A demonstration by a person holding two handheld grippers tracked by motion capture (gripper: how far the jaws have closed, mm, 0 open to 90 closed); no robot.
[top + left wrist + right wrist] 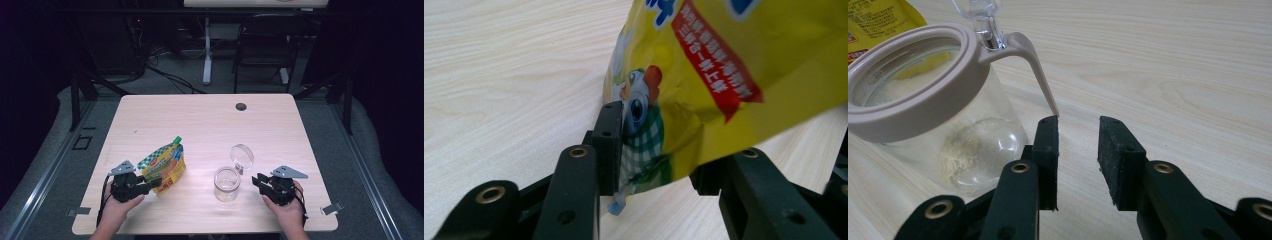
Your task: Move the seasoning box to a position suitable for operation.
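Pale wooden tabletop (210, 125) carries a yellow spouted foil pouch (164, 165) at lower left, its bottom corner between the left gripper (156, 183)'s parted jaws. Unpinched, it may slip away. The right gripper (258, 181), half open, empty, could topple the clear glass jar (227, 183).

Dark room, grey floor (60, 165), black chair (265, 42) behind.
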